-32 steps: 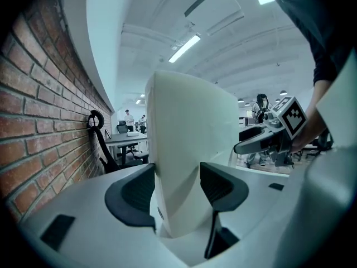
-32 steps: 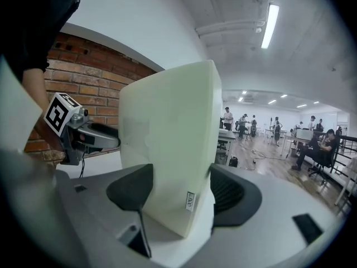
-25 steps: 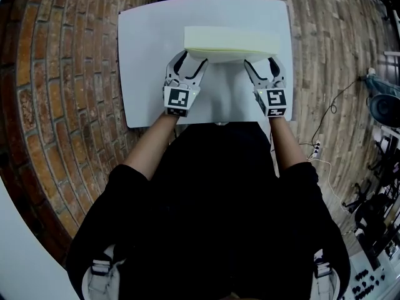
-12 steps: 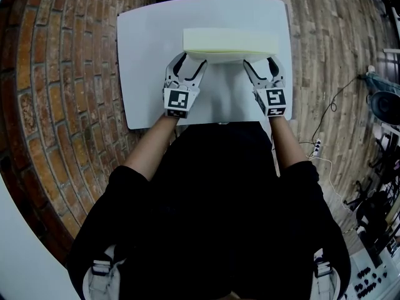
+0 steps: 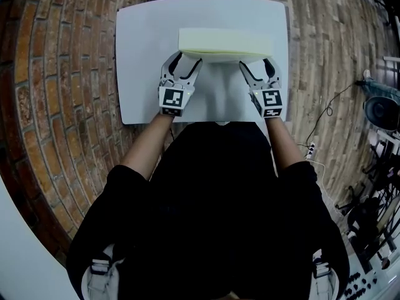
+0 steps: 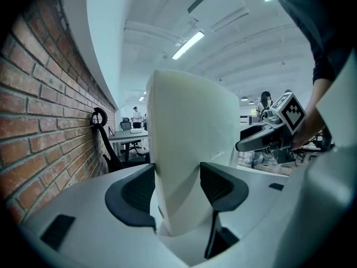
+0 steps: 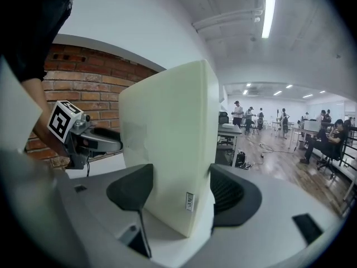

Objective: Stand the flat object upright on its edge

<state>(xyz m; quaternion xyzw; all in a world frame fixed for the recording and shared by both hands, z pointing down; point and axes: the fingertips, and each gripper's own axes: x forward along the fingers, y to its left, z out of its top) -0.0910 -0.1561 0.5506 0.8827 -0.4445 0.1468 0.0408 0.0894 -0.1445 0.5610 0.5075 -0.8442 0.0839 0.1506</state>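
A thick pale-yellow foam slab [image 5: 225,42] stands on its long edge across the middle of the white table [image 5: 137,55]. My left gripper [image 5: 180,66] grips the slab's left end and my right gripper [image 5: 257,69] grips its right end, both from the near side. In the left gripper view the slab [image 6: 187,144] rises between the two dark pads [image 6: 136,191], which press on its faces. The right gripper view shows the same: the slab [image 7: 170,144], with a small label near its base, sits clamped between the pads [image 7: 228,197]. Each gripper view also shows the other gripper further along the slab.
The table stands on a brick-patterned floor [image 5: 56,105]. To the right lie a cable and power strip [image 5: 315,149] and dark equipment [image 5: 381,111]. A black chair [image 6: 103,135] leans by the brick wall. Desks and people fill the far room [image 7: 268,121].
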